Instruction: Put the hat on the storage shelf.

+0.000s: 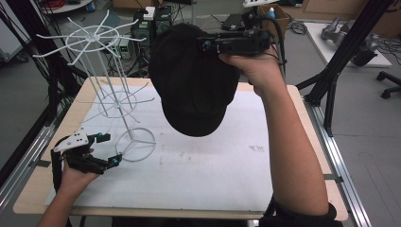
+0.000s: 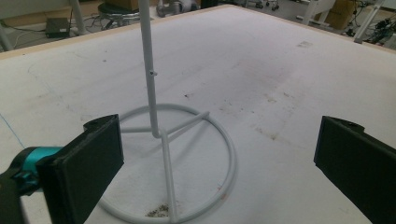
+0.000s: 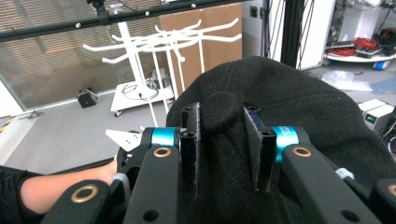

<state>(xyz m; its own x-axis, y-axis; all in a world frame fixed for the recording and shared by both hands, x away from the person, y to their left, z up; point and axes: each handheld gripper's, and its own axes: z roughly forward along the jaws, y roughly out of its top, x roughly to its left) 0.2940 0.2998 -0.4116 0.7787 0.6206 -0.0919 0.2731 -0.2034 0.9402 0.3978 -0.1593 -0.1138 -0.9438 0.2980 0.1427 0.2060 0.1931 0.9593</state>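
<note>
Black cap (image 1: pixel 194 80) hangs pinched in right gripper (image 3: pixel 219 140), raised for hanging on rack (image 1: pixel 101 71); left gripper (image 1: pixel 106 150), fingers released, flanks its base.

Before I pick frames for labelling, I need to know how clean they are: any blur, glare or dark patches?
High view: sharp and evenly lit, but the black hat shows almost no texture. Left gripper view: wire rack base crisp, near jaws slightly soft. Right gripper view: hat fabric and jaws clear, bright background mildly washed out.
</note>
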